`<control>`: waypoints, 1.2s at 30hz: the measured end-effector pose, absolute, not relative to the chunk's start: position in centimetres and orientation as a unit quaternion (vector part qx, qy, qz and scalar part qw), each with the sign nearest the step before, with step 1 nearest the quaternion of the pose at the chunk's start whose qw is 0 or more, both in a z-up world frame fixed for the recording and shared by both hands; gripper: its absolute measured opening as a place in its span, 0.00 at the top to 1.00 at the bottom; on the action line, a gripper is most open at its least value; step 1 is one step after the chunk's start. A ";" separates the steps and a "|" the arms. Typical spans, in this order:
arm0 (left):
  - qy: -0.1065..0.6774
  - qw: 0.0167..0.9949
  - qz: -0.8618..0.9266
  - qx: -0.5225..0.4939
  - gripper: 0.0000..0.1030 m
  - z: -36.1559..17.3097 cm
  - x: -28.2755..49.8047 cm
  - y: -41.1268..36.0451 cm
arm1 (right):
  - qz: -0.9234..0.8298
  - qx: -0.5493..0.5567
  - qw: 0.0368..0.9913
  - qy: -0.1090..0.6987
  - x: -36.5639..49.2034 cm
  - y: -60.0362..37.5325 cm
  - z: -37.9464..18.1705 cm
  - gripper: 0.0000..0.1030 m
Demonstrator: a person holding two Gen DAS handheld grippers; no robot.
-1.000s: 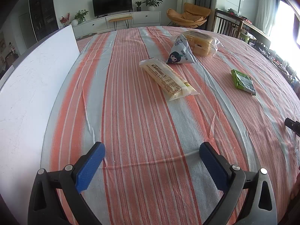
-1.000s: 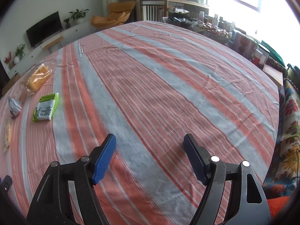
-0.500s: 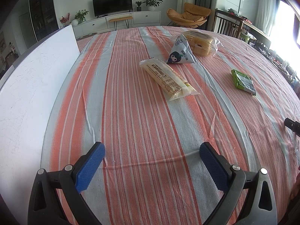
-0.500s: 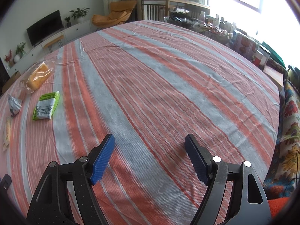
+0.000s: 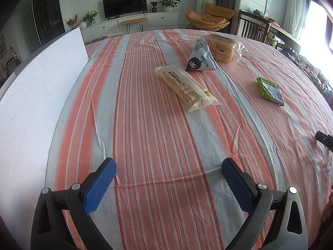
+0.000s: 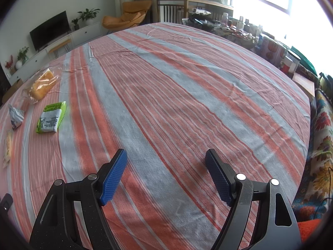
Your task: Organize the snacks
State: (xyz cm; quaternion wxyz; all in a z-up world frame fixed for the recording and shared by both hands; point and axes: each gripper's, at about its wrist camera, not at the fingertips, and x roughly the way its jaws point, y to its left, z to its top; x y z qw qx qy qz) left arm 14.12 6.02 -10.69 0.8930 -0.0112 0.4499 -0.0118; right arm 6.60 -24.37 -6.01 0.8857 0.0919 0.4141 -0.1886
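Since the earlier frames, the left gripper (image 5: pixel 167 167) has not shifted against the striped tablecloth (image 5: pixel 145 125), while the right gripper (image 6: pixel 165 160) has tilted slightly, so its blue pads sit a little lower in its view. Both tools have their jaws spread wide apart and hold nothing; each hovers over bare cloth at the near edge of the table. All positions below are given relative to the long yellow snack bar packet (image 5: pixel 186 87), which lies flat on the cloth well beyond the left gripper and is angled diagonally. A white board (image 5: pixel 35 104) lies along the cloth's left edge, well to the left of the packet. Just beyond the packet's far end stands a triangular grey pouch with a cartoon face (image 5: pixel 200 59), near it but not clearly touching. Directly behind that pouch, a clear bag of sliced cake (image 5: pixel 225 48) rests on the cloth. To the right of the packet, well apart from it, lies a flat green snack pack (image 5: pixel 269 90). In the right wrist view the same green pack (image 6: pixel 52 117) appears at far left, with the cake bag (image 6: pixel 41 85) beyond it.
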 end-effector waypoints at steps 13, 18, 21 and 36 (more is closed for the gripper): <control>0.450 0.893 -0.012 -0.011 0.02 -10.7 14.1 6.0 | -0.189 0.092 0.886 0.414 6.6 -24.3 -6.0 0.21; 0.450 0.893 -0.012 -0.011 0.02 -10.7 14.1 6.0 | -0.189 0.092 0.885 0.414 6.6 -24.3 -6.0 0.21; 0.449 0.893 -0.012 -0.011 0.02 -10.7 14.1 6.0 | -0.189 0.092 0.885 0.414 6.6 -24.3 -6.0 0.21; 0.449 0.893 -0.012 -0.011 0.02 -10.7 14.1 6.0 | -0.190 0.092 0.885 0.414 6.5 -24.3 -6.0 0.21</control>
